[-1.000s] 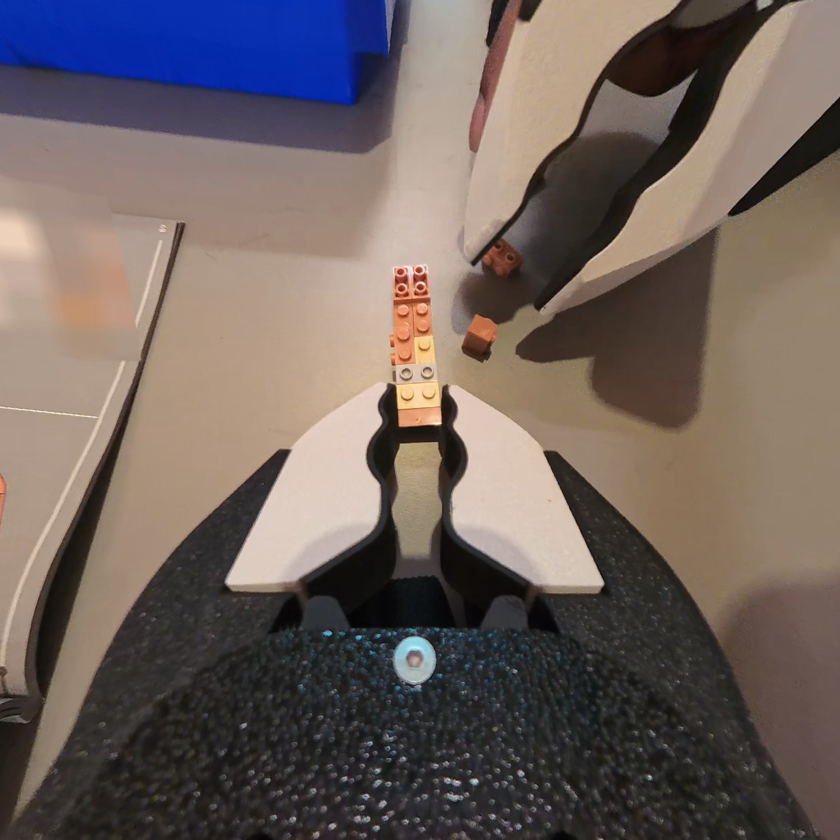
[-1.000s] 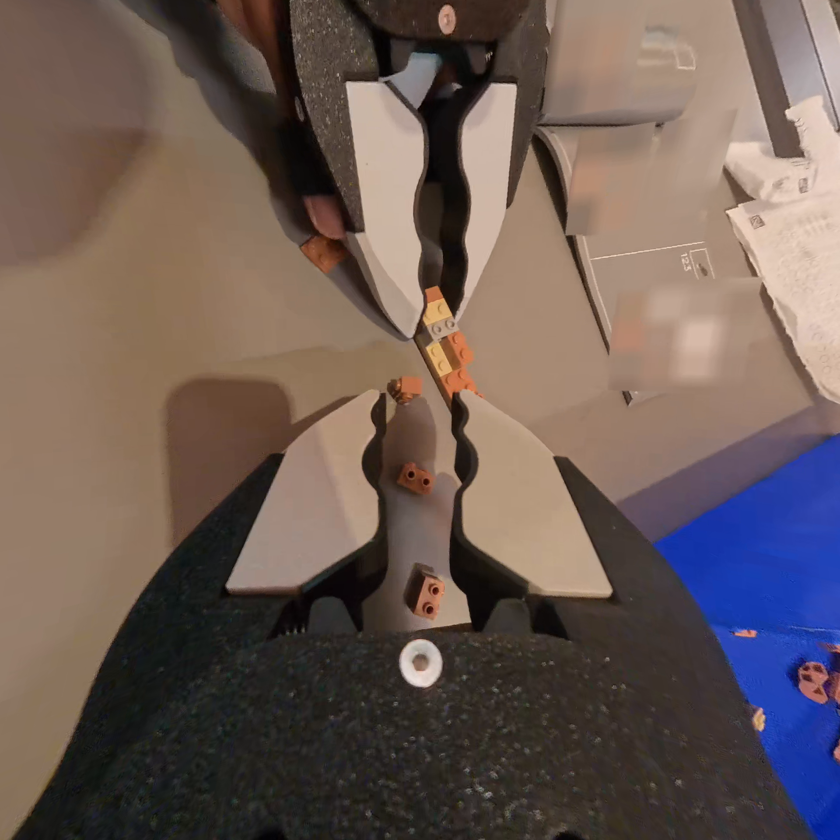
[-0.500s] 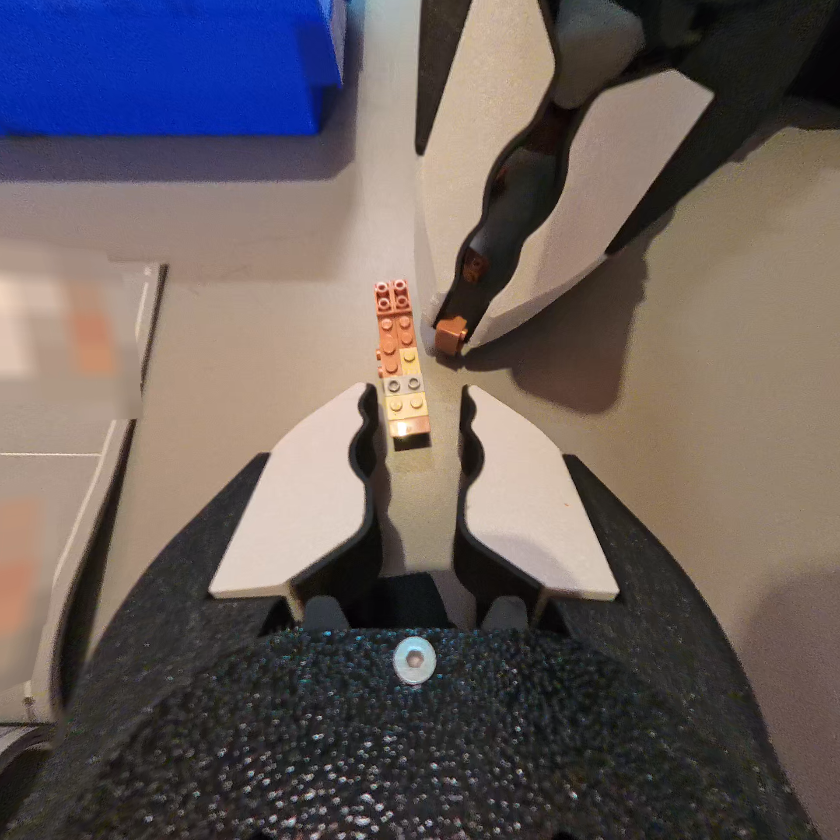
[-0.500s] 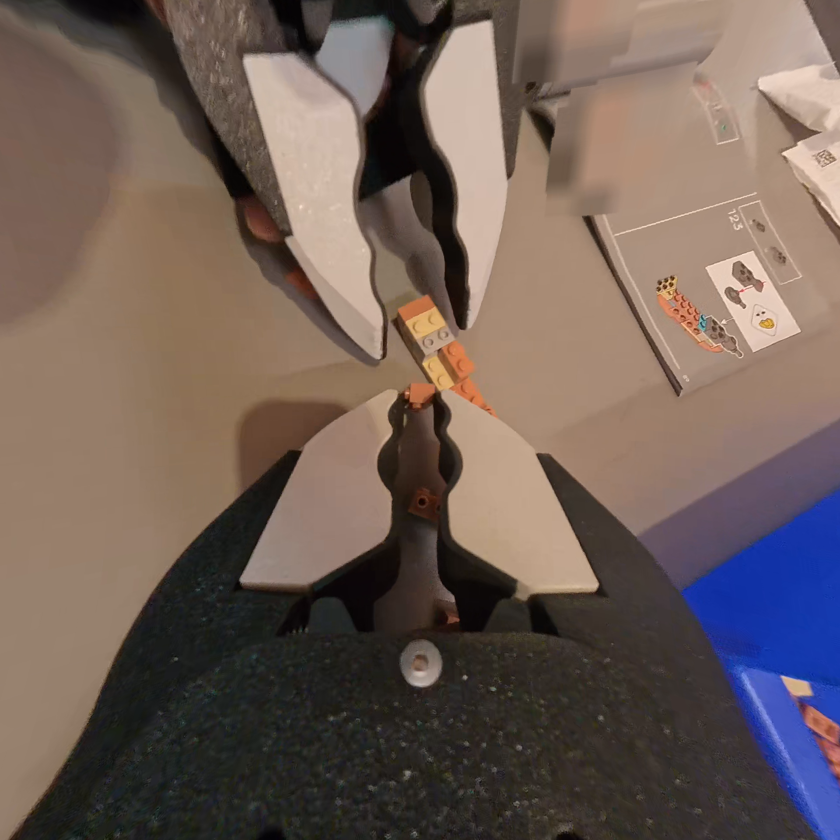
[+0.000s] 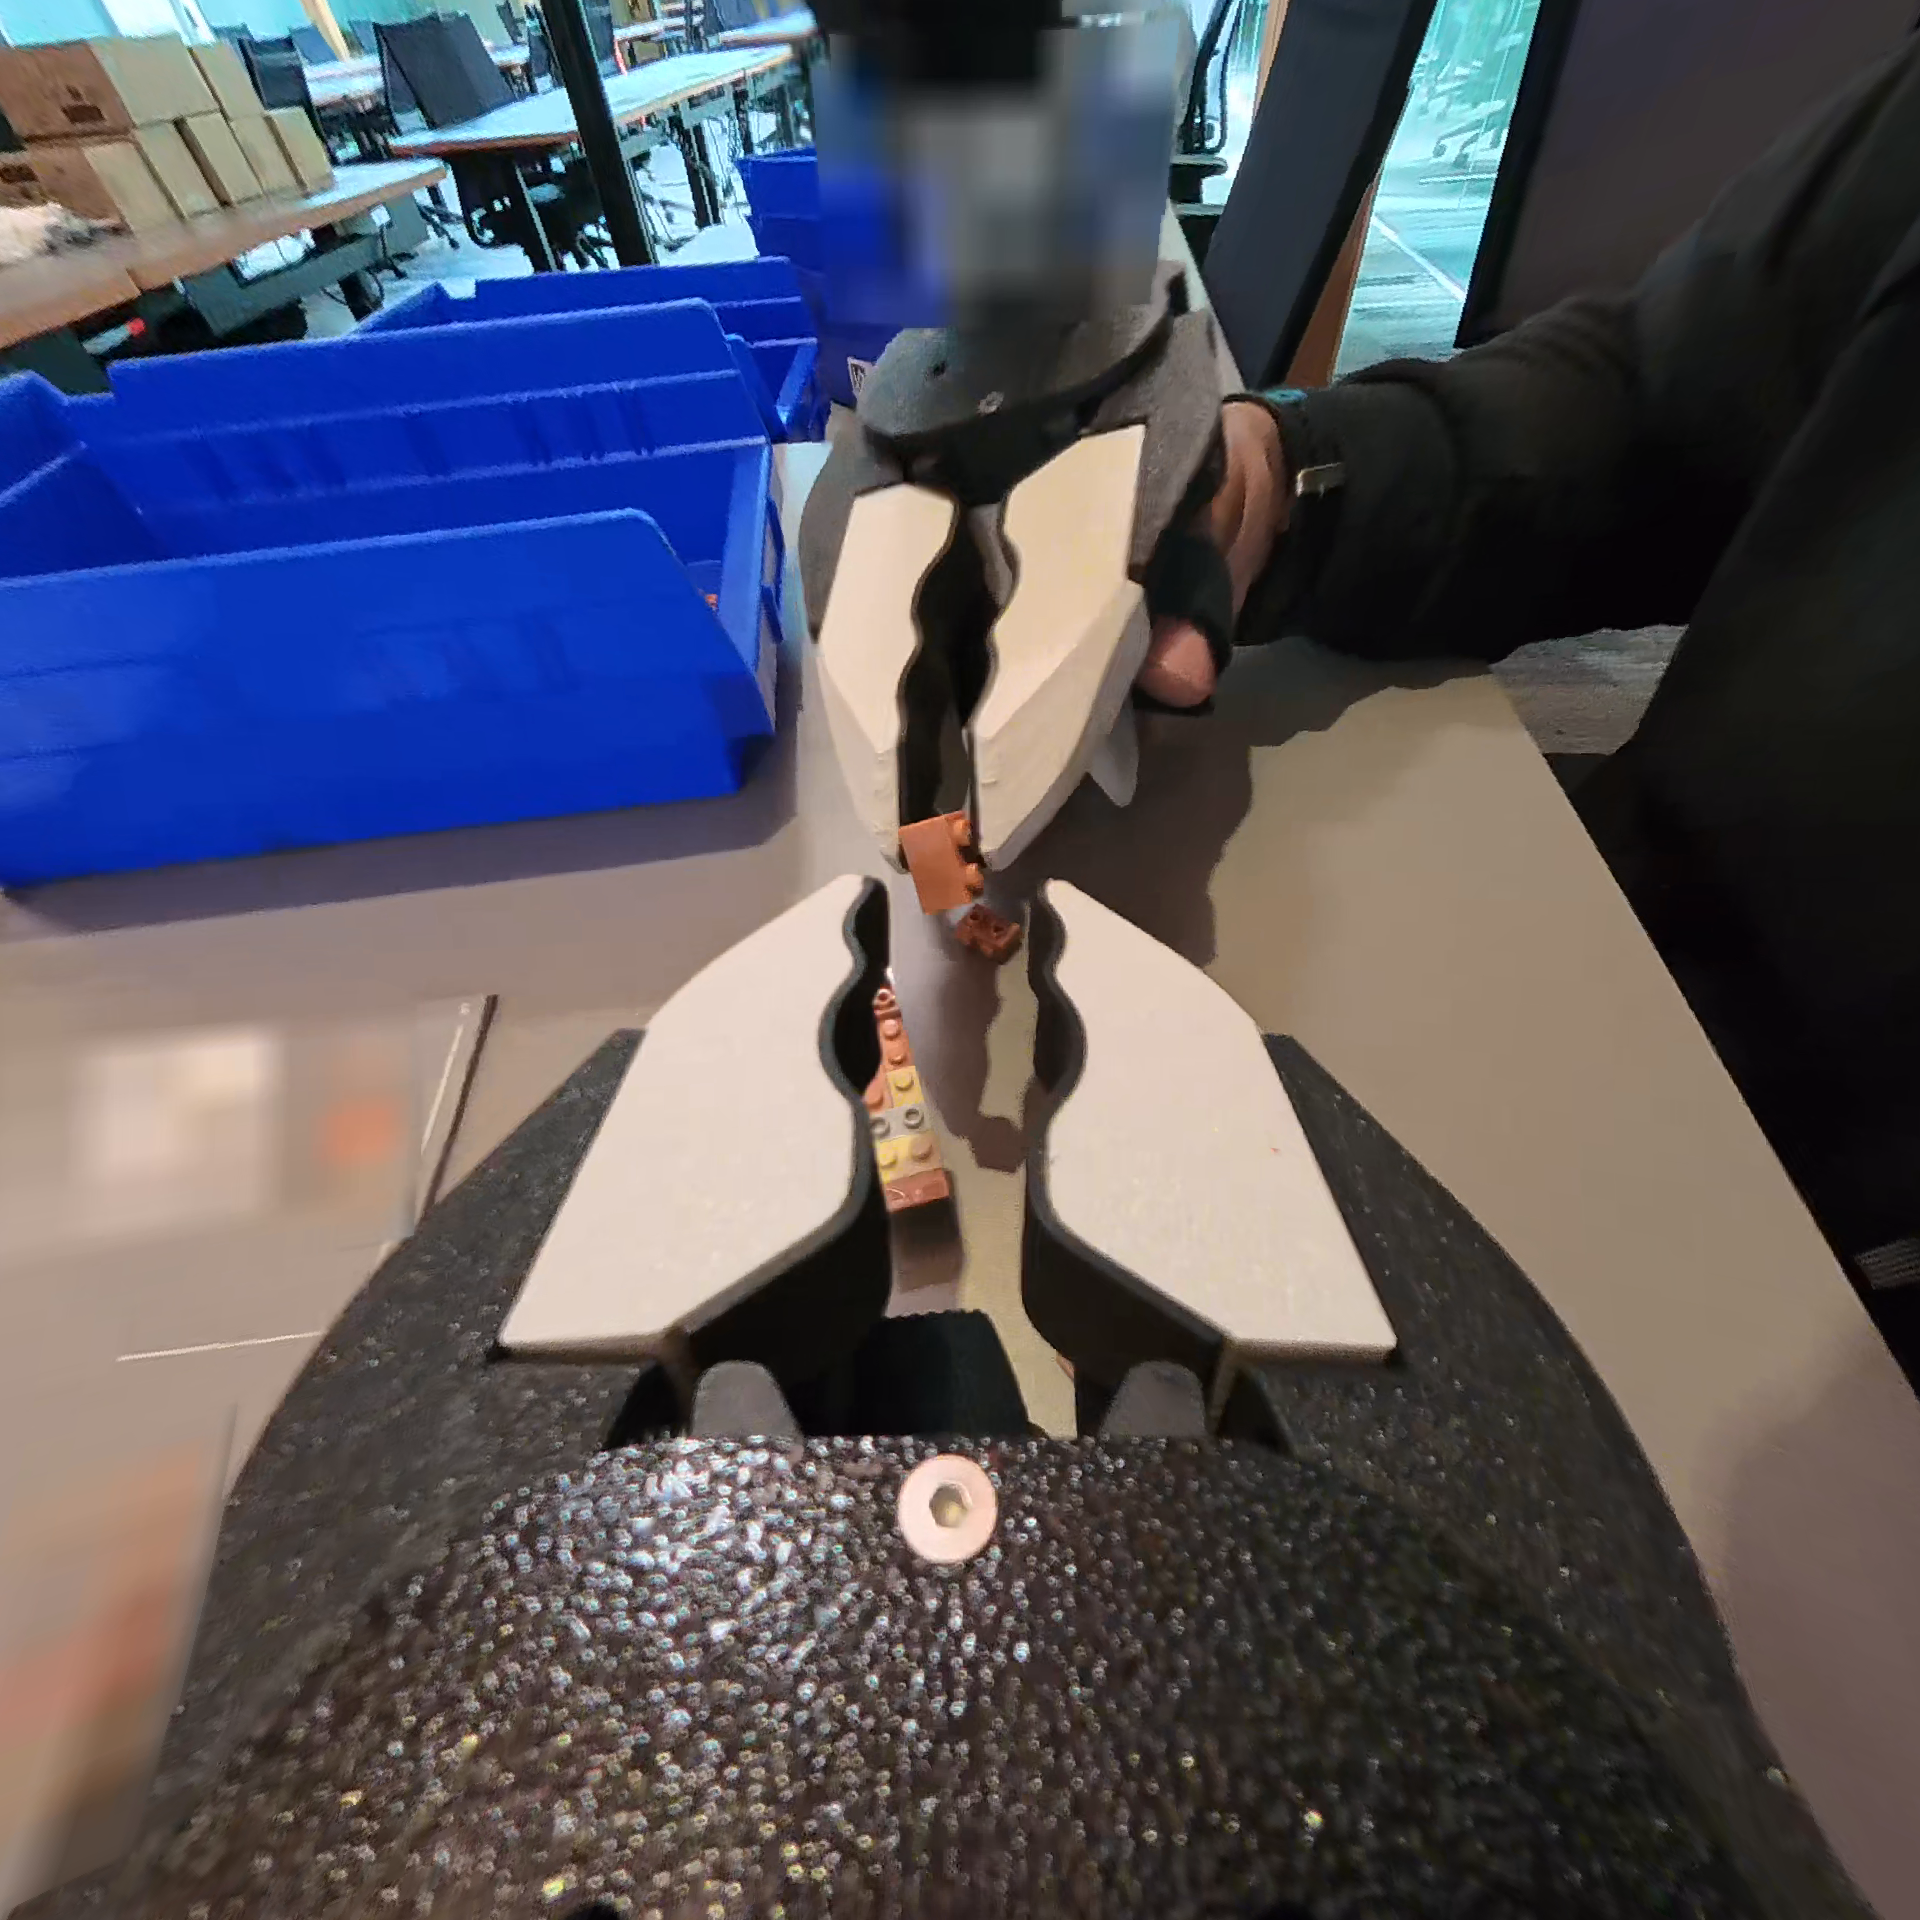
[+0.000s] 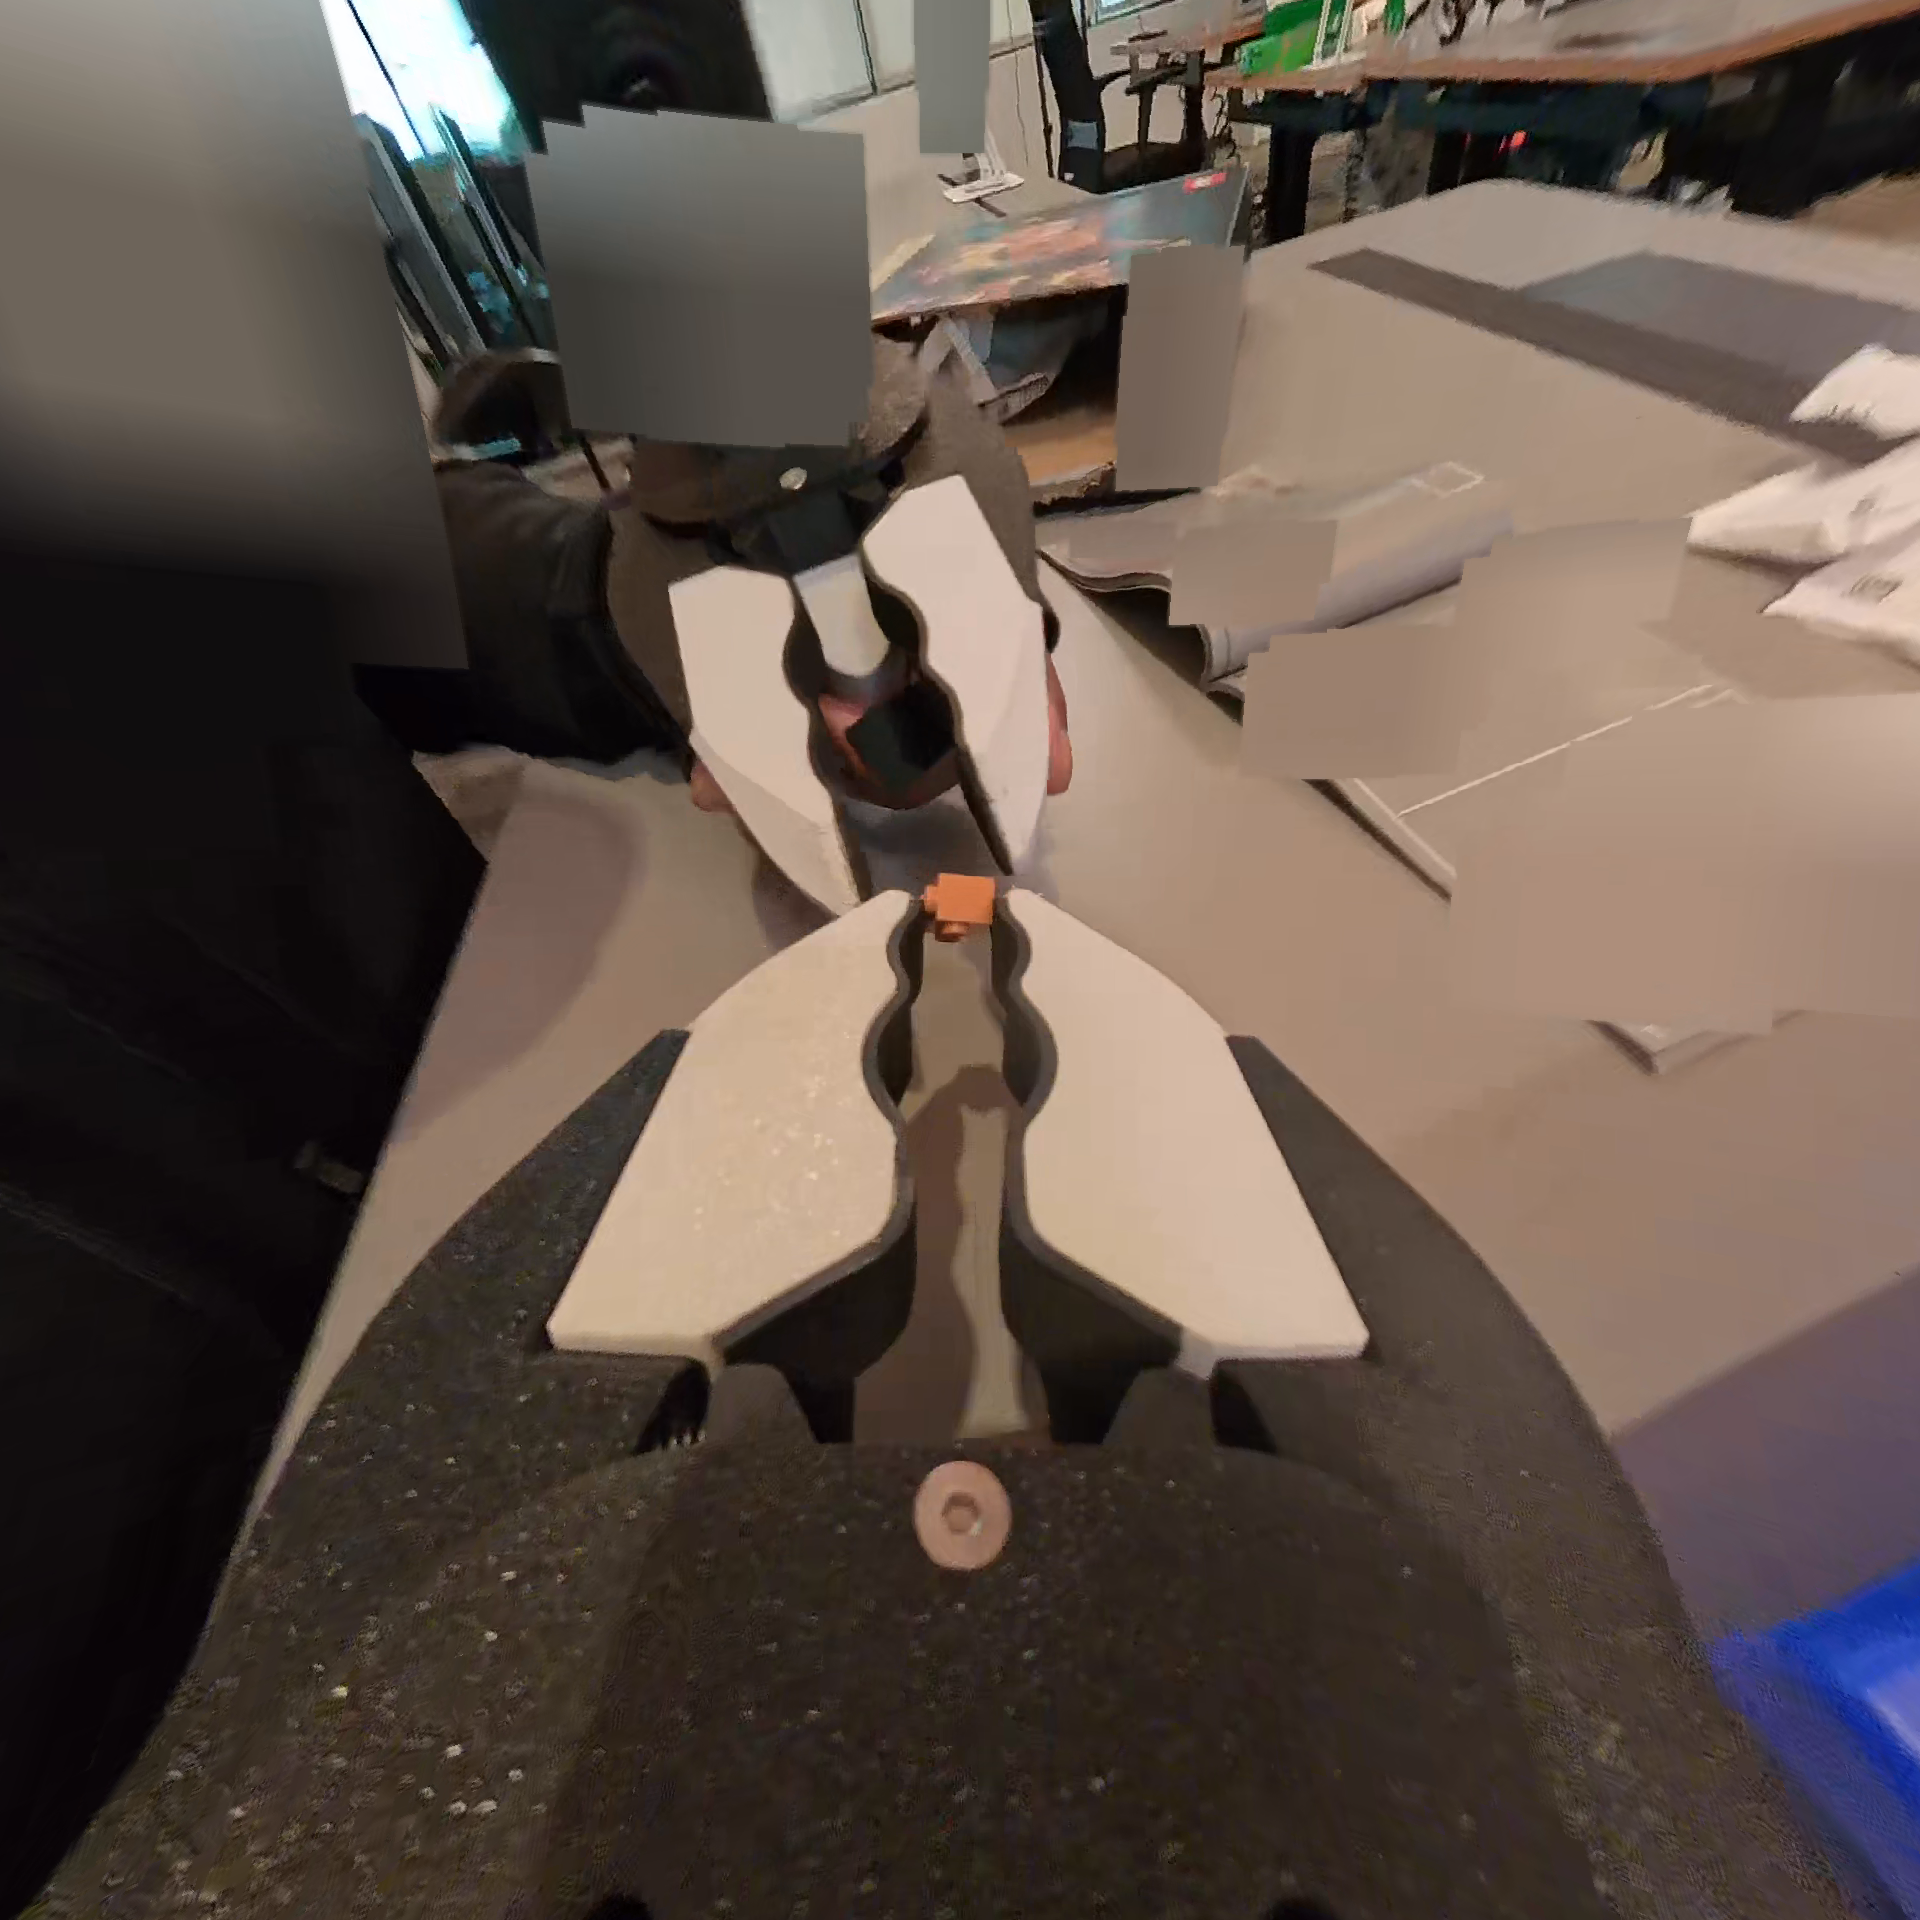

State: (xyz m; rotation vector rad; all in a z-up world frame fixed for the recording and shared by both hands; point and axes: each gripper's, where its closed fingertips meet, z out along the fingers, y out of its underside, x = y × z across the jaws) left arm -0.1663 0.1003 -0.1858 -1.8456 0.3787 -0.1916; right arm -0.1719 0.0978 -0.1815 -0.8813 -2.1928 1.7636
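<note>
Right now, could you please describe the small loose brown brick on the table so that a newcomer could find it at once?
Start at the large blue plastic bins and move right along the grey table to the right gripper, which pinches an orange-brown brick. Just below it lies the small dark brown studded brick: alone on the table, unlike the long multicoloured brick strip.

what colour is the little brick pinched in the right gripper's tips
Orange-brown; the small brick shows best in the right wrist view, pinched between the right gripper fingertips.
</note>
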